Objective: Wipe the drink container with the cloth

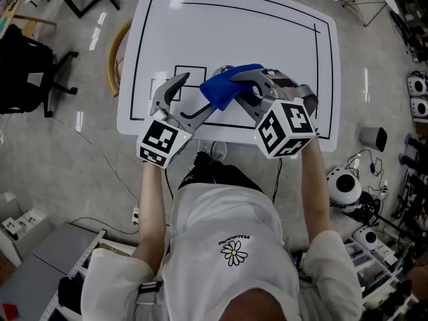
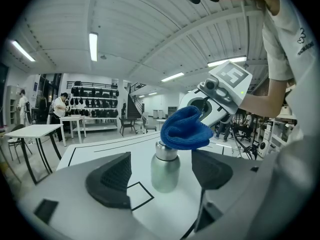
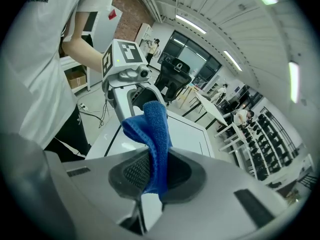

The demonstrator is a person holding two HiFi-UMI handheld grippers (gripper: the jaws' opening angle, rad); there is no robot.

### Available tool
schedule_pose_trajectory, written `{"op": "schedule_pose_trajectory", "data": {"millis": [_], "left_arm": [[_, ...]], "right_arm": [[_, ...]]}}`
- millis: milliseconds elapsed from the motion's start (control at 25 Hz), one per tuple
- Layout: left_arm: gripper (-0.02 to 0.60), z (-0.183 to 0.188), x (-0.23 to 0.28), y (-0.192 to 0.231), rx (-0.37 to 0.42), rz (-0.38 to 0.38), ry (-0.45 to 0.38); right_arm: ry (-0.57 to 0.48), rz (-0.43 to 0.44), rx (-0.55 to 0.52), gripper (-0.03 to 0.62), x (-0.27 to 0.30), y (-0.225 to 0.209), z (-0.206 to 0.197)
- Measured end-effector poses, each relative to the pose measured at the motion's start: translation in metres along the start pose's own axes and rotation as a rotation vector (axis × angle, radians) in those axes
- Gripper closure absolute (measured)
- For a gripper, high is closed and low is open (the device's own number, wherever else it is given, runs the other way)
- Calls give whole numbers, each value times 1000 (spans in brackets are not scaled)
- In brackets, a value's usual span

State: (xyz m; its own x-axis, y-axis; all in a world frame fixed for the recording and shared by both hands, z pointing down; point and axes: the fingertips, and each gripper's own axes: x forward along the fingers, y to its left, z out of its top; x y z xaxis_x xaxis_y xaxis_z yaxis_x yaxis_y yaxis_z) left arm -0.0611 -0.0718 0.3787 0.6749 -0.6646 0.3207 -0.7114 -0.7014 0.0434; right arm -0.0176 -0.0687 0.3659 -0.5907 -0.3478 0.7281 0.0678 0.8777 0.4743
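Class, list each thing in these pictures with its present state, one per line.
Drink container: upright on table, top under cloth.
Left tongs: open, container ahead between jaws, untouched.
Right tongs: shut on cloth.
Cloth: bunched, resting on container's top.

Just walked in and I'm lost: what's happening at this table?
A person works two handheld grippers over a white table. The right gripper has its fingers shut on a blue cloth, held at the top of a metal bottle standing on the table. The left gripper is open, the bottle in line between its fingers, ungripped.
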Motion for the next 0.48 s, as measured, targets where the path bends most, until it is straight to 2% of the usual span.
{"op": "schedule_pose_trajectory", "data": {"millis": [120, 480], "left_arm": [[213, -1, -3, 0, 6, -2, 3], [213, -10, -8, -4, 3, -9, 21]], "right_arm": [[0, -23, 15, 551, -3, -1, 1], [12, 11, 42, 551, 1, 20, -4]]}}
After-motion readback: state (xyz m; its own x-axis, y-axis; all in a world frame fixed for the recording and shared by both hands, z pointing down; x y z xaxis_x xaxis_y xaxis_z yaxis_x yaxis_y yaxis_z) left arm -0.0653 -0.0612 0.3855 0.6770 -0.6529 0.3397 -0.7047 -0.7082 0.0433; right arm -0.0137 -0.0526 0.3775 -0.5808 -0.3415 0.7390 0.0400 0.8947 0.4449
